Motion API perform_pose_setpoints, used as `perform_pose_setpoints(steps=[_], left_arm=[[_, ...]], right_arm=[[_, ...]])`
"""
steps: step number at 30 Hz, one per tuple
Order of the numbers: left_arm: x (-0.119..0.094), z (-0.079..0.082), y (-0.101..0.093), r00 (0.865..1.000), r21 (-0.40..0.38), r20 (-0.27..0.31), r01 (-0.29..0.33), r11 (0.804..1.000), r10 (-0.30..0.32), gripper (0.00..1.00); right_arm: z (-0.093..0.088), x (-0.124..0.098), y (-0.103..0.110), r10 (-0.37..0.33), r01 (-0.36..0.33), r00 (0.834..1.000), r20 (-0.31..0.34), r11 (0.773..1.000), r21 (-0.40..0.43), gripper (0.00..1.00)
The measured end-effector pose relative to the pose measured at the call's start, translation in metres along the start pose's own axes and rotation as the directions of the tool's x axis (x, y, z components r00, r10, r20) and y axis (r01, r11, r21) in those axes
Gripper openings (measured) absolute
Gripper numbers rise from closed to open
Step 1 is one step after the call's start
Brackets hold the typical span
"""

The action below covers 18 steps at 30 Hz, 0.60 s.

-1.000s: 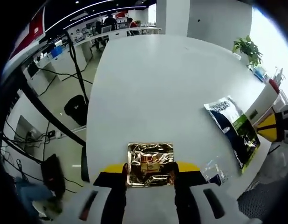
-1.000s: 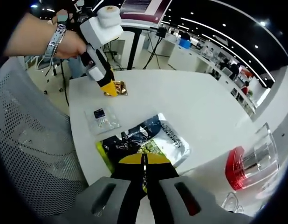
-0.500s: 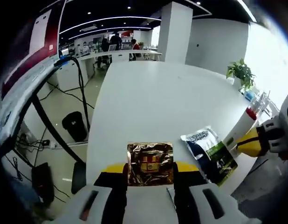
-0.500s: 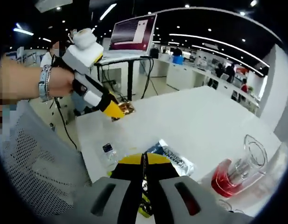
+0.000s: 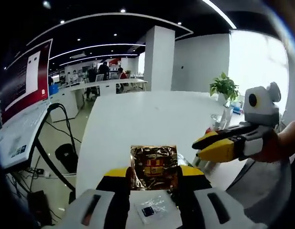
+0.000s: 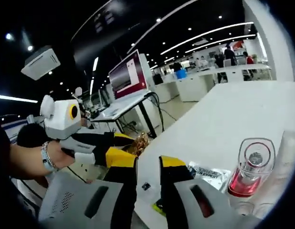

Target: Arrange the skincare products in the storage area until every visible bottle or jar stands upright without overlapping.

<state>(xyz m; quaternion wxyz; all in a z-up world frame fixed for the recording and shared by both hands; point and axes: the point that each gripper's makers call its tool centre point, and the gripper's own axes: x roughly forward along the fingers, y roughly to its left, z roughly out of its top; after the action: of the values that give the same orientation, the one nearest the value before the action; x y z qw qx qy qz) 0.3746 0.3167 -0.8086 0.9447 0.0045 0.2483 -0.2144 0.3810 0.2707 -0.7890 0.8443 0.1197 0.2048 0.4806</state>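
Flanking gold sachet [image 5: 153,167]: clear packet [image 5: 151,210], perhaps.

The far stretch of the bench [image 5: 138,114] beyond the gold sachet [image 5: 153,167] lies bare and open. Right of the sachet, the right hand-held gripper [image 5: 201,145] crosses the way. Near it, a clear red-based bottle [image 6: 252,169] stands beside a flat dark pouch [image 6: 207,172].

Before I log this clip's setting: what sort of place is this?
Most likely an open-plan office or showroom: rows of white desks with people at them, a large red-and-white display screen, ceiling strip lights, and a big white table as workspace.
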Motion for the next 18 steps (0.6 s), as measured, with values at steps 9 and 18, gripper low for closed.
perform_pose_setpoints(steps=[9, 18], left_arm=[[-0.001, 0.01, -0.013, 0.998, 0.01, 0.041, 0.052, 0.999, -0.052, 0.4], [0.004, 0.0, -0.027, 0.993, 0.071, -0.013, 0.114, 0.991, -0.114, 0.41]], right_arm=[[0.002, -0.002, 0.001, 0.031, -0.033, 0.999, 0.019, 0.989, 0.143, 0.15], [-0.003, -0.003, 0.004, 0.063, -0.056, 0.998, -0.029, 0.981, 0.185, 0.0]])
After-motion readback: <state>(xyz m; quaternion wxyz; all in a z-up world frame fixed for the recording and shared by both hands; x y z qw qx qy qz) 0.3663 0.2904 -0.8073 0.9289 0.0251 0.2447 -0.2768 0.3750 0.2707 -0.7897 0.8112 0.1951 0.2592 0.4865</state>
